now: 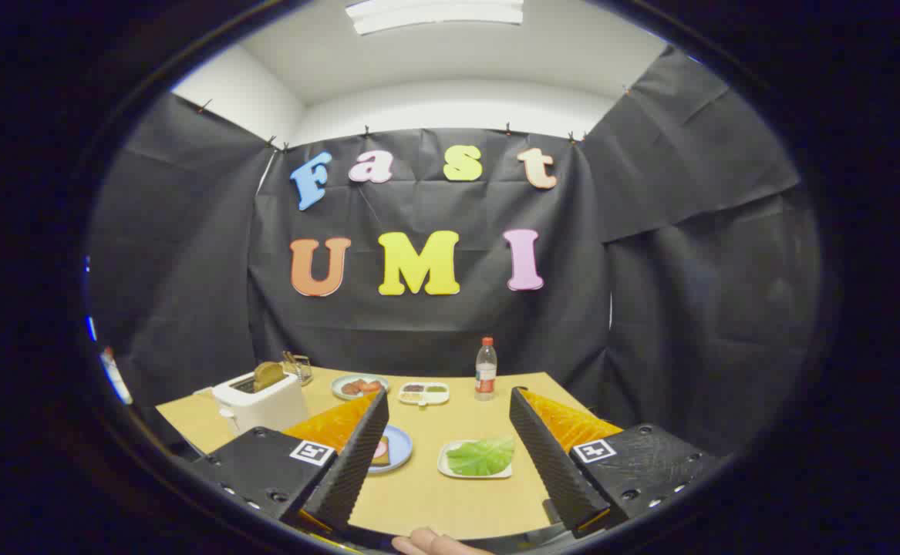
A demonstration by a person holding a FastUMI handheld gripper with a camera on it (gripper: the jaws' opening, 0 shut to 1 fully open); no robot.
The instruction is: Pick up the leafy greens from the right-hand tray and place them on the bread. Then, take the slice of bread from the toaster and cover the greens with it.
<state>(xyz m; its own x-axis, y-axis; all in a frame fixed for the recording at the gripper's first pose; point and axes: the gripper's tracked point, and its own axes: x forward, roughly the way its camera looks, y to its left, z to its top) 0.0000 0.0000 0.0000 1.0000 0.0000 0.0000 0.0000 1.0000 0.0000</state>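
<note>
matt wooden table (450,501), glossy plastic toaster (261,405), ribbed fingers (357,462) spread wide, clear plastic bottle (485,370)

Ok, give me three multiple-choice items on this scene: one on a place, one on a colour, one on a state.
1. Where do the greens lie?
A. on a white tray between the fingers
B. in the toaster
C. beside the bottle

2. What colour is the plate by the near finger?
A. red
B. blue
C. black

3. How does the gripper stand?
A. shut on the greens
B. shut on the bread
C. open, holding nothing

Answers:
1 A: the leaf rests on the white tray, in the gap between the fingers.
2 B: its rim shows blue beside the finger.
3 C: the fingers stand wide apart with bare table between them; the bread sits in the toaster, and the bottle stands far beyond.
</note>
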